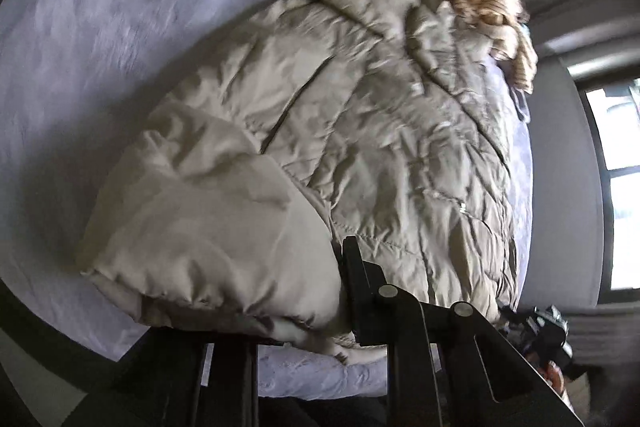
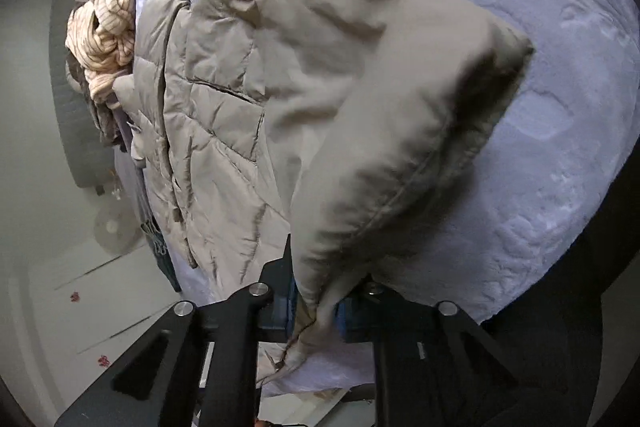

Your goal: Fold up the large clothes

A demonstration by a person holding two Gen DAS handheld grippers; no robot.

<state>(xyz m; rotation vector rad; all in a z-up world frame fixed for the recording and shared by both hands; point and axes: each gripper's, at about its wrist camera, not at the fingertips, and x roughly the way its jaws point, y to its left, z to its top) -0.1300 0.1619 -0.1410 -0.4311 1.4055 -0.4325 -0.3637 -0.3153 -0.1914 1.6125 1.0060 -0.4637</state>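
Both tools have a pinch on the puffer jacket, which lies spread on the bed ahead of them. Left tool: jaws nearly together on a puffy edge, prob. a sleeve or hem corner; only one finger shows, the other is buried under fabric. Right tool: jaws pressed in on a bunched fold, with the lifted flap ballooning up just in front of it.

To do the fold well, IMO: lift both corners level w/ each other, carry them forward over the jacket body, and keep tension even so the padding doesn't slump to one side. Fabric looks slick and bulky, so a shallow pinch may slip.

Surface & room: bed has a pale lavender textured cover. At the far end beyond the jacket sits a heap of clothes incl. a striped cream garment. A window is to the right of the left tool; light floor to the left of the right tool.
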